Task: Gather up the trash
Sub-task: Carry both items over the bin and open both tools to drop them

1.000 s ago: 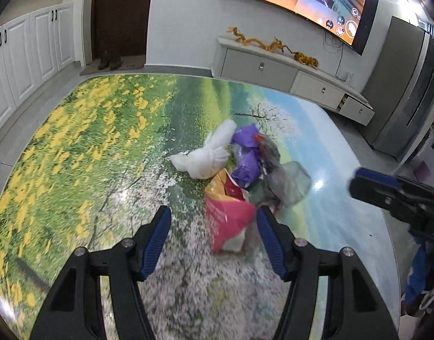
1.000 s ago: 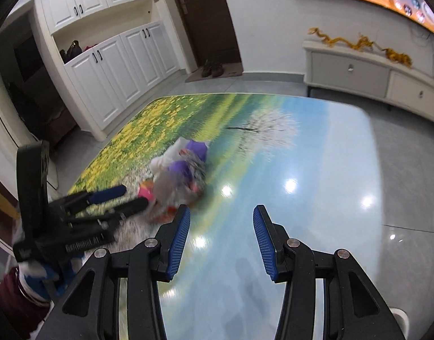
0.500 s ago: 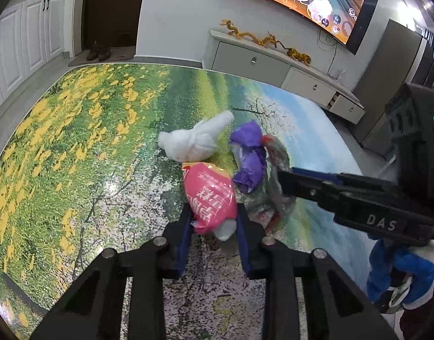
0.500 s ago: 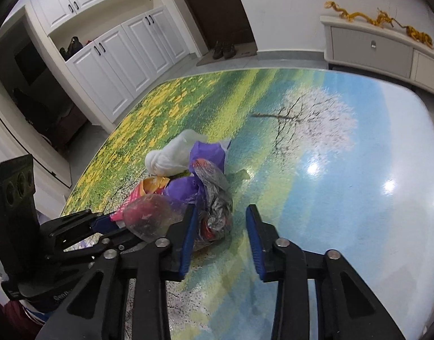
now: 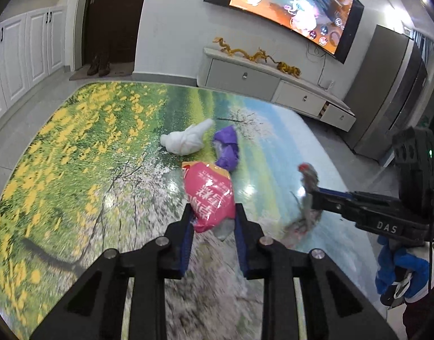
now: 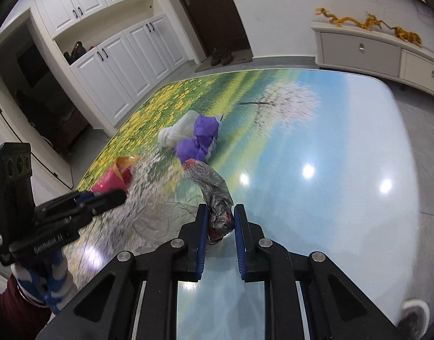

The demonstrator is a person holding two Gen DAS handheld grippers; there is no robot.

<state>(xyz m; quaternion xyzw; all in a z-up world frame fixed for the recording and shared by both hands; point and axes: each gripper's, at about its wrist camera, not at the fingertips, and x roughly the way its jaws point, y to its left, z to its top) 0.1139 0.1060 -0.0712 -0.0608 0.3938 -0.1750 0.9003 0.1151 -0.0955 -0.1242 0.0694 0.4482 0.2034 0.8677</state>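
Note:
My left gripper (image 5: 212, 215) is shut on a pink snack bag (image 5: 209, 194) and holds it just above the table. The bag also shows in the right wrist view (image 6: 115, 177). My right gripper (image 6: 220, 221) is shut on a crumpled grey plastic bag (image 6: 214, 191) with a red bit inside, lifted off the table; it also shows in the left wrist view (image 5: 309, 187). A white crumpled bag (image 5: 185, 141) and a purple bag (image 5: 228, 148) lie side by side on the landscape-printed table (image 5: 89, 155).
A white TV cabinet (image 5: 273, 85) with a wall TV (image 5: 287, 8) stands beyond the table's far edge. White cupboards (image 6: 117, 70) and a dark door (image 5: 115, 19) are at the far left. A grey tall unit (image 5: 392, 93) stands far right.
Both grippers closed on their bags, the left on the pink one and the right on the grey one, then drew them toward me and apart, away from the white and purple bags.

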